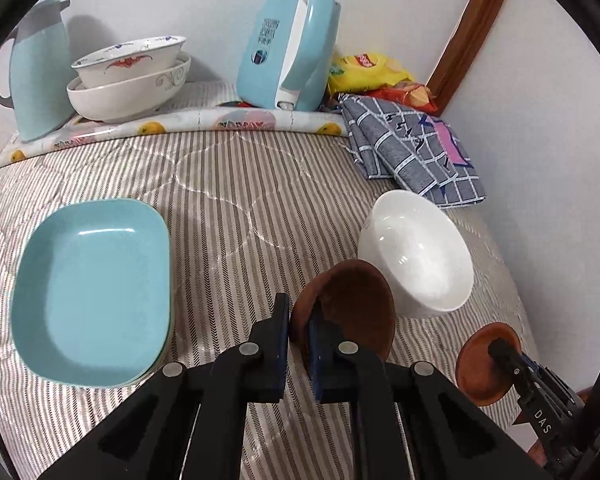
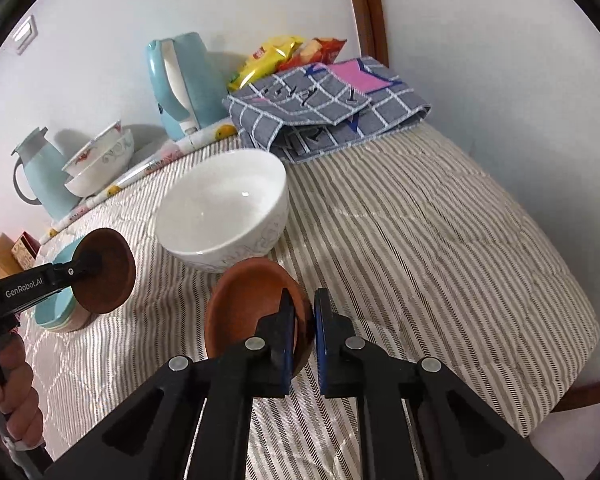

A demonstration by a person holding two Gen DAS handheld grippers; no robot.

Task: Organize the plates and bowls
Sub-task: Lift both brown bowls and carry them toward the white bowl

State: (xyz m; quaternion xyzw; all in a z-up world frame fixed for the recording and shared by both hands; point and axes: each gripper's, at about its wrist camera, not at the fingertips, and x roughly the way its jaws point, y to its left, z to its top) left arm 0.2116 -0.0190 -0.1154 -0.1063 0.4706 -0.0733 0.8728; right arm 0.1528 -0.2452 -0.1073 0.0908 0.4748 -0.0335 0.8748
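My left gripper (image 1: 298, 340) is shut on the rim of a dark brown wooden dish (image 1: 350, 308) and holds it tilted above the striped cloth; it also shows in the right wrist view (image 2: 107, 270). My right gripper (image 2: 304, 336) is shut on the rim of a lighter brown dish (image 2: 251, 306), which also shows in the left wrist view (image 1: 482, 368). A white bowl (image 2: 223, 208) stands just beyond both dishes (image 1: 416, 252). Stacked light-blue rectangular plates (image 1: 93, 292) lie at the left.
Two stacked patterned bowls (image 1: 129, 76), a blue jug (image 1: 39, 76) and a blue appliance (image 1: 287, 48) stand along the back wall. A folded checked cloth (image 1: 416, 144) and snack bags (image 1: 368, 70) lie at the back right. The wall is close on the right.
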